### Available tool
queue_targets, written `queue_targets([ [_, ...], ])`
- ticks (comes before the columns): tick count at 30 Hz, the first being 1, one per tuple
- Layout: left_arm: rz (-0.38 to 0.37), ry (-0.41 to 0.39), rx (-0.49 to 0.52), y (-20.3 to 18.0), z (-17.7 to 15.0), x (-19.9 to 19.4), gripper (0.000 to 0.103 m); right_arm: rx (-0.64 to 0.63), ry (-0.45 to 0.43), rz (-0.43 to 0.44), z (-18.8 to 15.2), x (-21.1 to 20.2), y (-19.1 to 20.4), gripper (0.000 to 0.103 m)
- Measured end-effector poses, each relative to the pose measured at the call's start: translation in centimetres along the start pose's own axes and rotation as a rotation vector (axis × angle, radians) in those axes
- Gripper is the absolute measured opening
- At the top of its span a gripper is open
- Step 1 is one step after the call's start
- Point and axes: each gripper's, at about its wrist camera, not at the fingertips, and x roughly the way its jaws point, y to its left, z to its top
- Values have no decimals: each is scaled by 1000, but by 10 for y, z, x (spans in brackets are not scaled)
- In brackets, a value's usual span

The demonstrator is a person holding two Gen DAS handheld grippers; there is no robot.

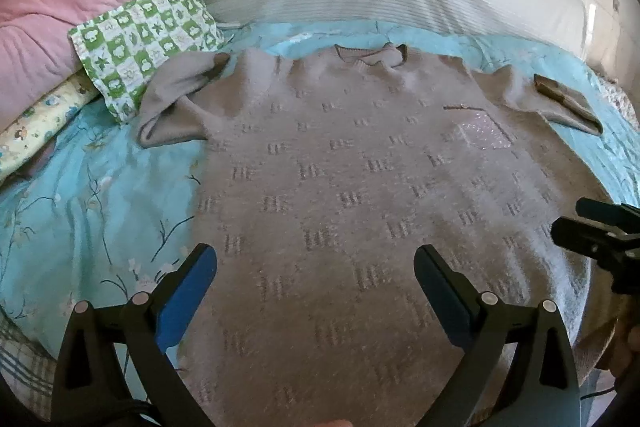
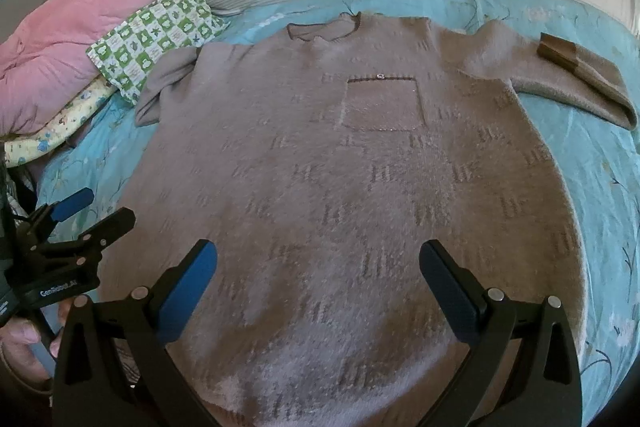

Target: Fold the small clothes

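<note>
With both the left gripper and right gripper spread empty above the flat grey sweater, I'd pinch the sleeve at upper right near its cuff and fold it inward.

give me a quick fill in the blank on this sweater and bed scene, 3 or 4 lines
1. The grey sweater lies spread flat on a bedsheet coloured ____.
2. Both the left tool and the right tool have their jaws ____.
3. The square chest pocket sits below the ____ of the sweater.
4. The checked pillow is white and ____.

Missing words: light blue; open; neckline; green
</note>
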Motion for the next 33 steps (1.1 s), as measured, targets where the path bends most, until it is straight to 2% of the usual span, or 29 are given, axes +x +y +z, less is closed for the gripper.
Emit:
queue_targets([
  [5, 7, 17, -8, 3, 8, 12, 99, 37, -9, 6, 9, 2, -13, 101],
  [10, 2, 67, 8, 4, 21, 32, 101, 58, -38, -39, 28, -1, -40, 101],
  [16, -42, 93, -62, 20, 41, 56, 101, 90, -110, -129, 69, -10, -94, 101],
  [22, -27, 61, -65, 28, 69, 76, 101, 127, -157, -297, 124, -7, -178, 101],
  [26, -55, 52, -38, 26, 89, 92, 101, 122, -122, -381, 158, 13, -228, 101],
  [31, -13, 53, -31, 22, 107, 116, 101, 45, -33, -450, 175, 44, -260, 97],
  [33, -8, 68, -45, 24, 110, 126, 101, 4, 11, -476, 175, 56, -267, 91],
])
